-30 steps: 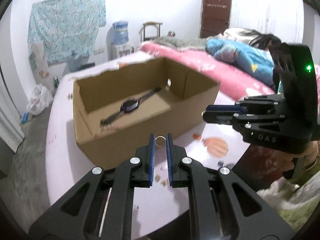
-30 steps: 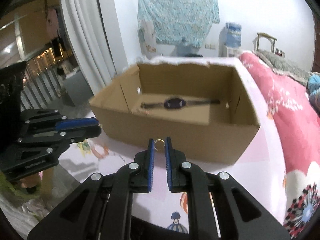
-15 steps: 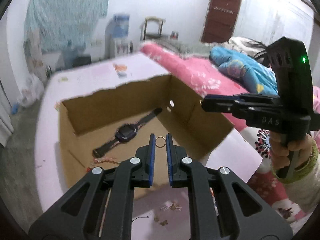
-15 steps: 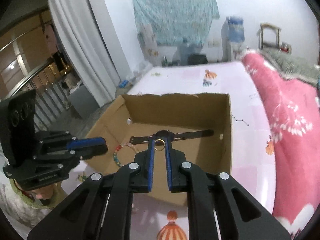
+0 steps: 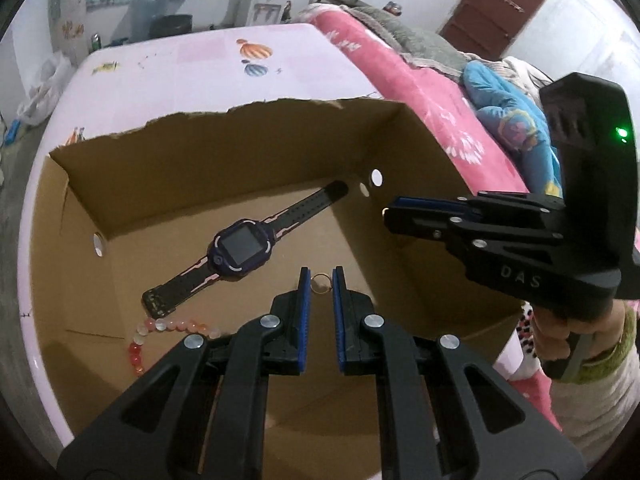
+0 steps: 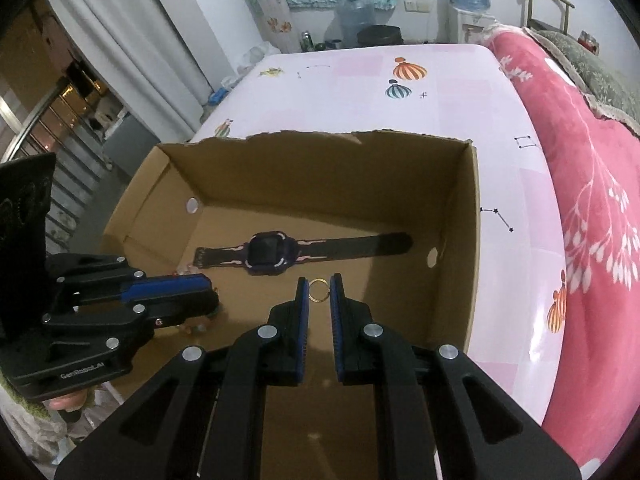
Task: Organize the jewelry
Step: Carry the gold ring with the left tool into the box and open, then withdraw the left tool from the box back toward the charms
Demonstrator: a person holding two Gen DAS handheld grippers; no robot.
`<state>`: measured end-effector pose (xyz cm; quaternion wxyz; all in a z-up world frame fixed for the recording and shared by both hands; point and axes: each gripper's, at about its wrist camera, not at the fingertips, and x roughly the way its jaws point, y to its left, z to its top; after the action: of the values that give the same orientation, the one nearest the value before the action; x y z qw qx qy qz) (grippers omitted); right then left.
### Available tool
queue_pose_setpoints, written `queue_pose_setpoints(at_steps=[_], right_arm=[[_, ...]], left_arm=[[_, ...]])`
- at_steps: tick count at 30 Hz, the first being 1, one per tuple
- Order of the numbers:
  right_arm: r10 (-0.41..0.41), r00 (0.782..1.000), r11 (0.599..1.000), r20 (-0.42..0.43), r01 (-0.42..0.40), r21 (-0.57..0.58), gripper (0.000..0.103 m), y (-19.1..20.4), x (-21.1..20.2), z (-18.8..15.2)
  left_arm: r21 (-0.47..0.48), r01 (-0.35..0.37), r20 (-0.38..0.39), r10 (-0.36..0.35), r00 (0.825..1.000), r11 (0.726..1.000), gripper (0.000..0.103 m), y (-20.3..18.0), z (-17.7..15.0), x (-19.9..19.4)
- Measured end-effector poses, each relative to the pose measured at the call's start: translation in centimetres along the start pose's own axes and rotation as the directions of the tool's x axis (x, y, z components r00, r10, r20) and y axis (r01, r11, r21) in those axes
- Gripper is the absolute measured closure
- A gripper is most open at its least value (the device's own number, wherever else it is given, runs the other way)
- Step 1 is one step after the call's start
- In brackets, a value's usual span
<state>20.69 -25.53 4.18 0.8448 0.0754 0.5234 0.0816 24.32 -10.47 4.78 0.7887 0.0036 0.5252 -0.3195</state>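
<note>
The right gripper (image 5: 385,213) body reads "DAS"; the left gripper (image 6: 212,295) body reads "GenRobot.AI", faintly legible.

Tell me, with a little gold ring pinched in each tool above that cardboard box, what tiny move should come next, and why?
Probably open the fingers and let the rings drop. The left gripper holds a ring and the right gripper holds another ring, both already over the floor of the cardboard box, near the watch and bead bracelet lying inside.
</note>
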Motion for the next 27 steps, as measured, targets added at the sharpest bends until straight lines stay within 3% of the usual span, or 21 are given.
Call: queue_pose_setpoints(at_steps=[2, 6, 20, 23, 27], right_arm=[[-0.004, 1.000, 1.000, -0.002, 0.004, 0.001, 0.092, -0.2, 0.2, 0.1], [-0.008, 1.000, 1.000, 0.009, 0.008, 0.003, 0.092, -0.5, -0.1, 0.3], [-0.033, 0.998, 0.999, 0.060, 0.033, 0.008, 0.091, -0.9, -1.6, 0.4], [-0.028, 0.997, 1.000, 0.075, 0.027, 0.015, 0.083, -1.0, -2.2, 0.5], [-0.018, 0.993, 1.000, 0.115, 0.015, 0.023, 0.073, -0.9, -3.8, 0.2]], left_arm=[[-0.009, 0.006, -0.016, -0.006, 1.000, 1.000, 0.092, 0.0, 0.0, 0.4], [-0.010, 0.004, -0.011, -0.004, 1.000, 1.000, 0.079, 0.0, 0.0, 0.7], [-0.045, -0.002, 0.034, 0.004, 0.999, 0.999, 0.079, 1.1, 0.3, -0.1], [-0.045, -0.002, 0.044, 0.004, 0.999, 0.999, 0.079, 1.0, 0.3, -0.4], [-0.034, -0.007, 0.067, 0.010, 0.998, 0.999, 0.068, 0.8, 0.1, -1.4]])
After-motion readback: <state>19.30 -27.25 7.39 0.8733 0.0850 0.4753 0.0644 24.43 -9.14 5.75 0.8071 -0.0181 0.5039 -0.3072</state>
